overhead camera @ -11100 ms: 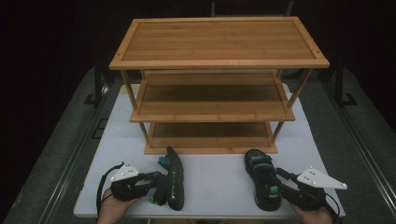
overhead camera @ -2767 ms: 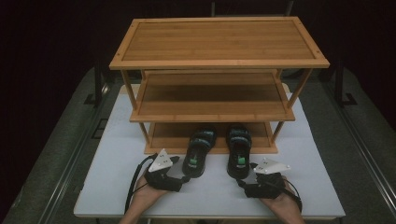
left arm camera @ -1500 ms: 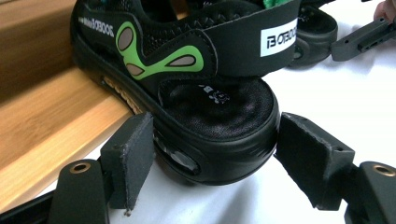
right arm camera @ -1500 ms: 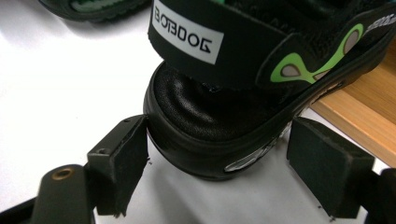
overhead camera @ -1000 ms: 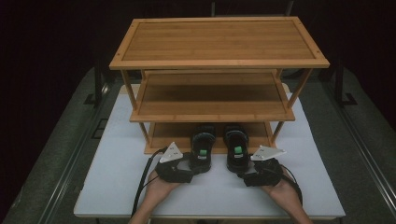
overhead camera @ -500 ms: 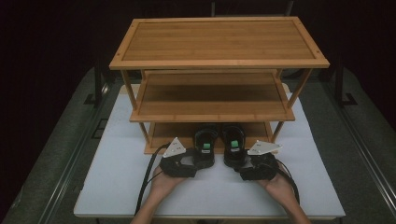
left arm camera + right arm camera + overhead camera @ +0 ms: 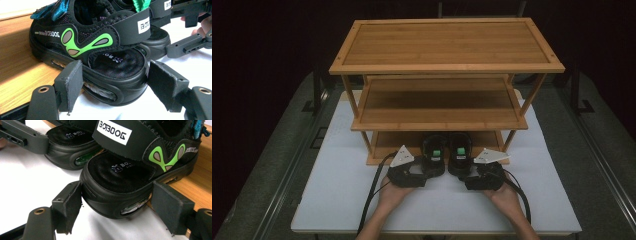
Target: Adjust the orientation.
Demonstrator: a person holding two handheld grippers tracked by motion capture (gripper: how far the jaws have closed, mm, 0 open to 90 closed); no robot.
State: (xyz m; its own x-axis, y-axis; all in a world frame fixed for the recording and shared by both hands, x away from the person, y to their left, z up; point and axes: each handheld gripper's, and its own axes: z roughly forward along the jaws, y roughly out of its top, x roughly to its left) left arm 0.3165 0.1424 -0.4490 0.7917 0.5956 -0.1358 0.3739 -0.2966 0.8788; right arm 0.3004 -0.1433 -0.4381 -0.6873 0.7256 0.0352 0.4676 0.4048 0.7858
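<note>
Both tools [image 7: 434, 172] and sandals [image 7: 447, 152] farther onto the shelf [image 7: 384, 150], seemingly.

The high view looks forward and down from above the person's side, taking in the whole three-tier bamboo shelf rack [image 7: 446, 90] toward 12 o'clock. Each gripper view sits low and very near, looking along its jaws at a heel. All three views share the black sandals with green patches [image 7: 447, 152] [image 7: 100, 50] [image 7: 130, 170] and the rack's bottom board.
</note>
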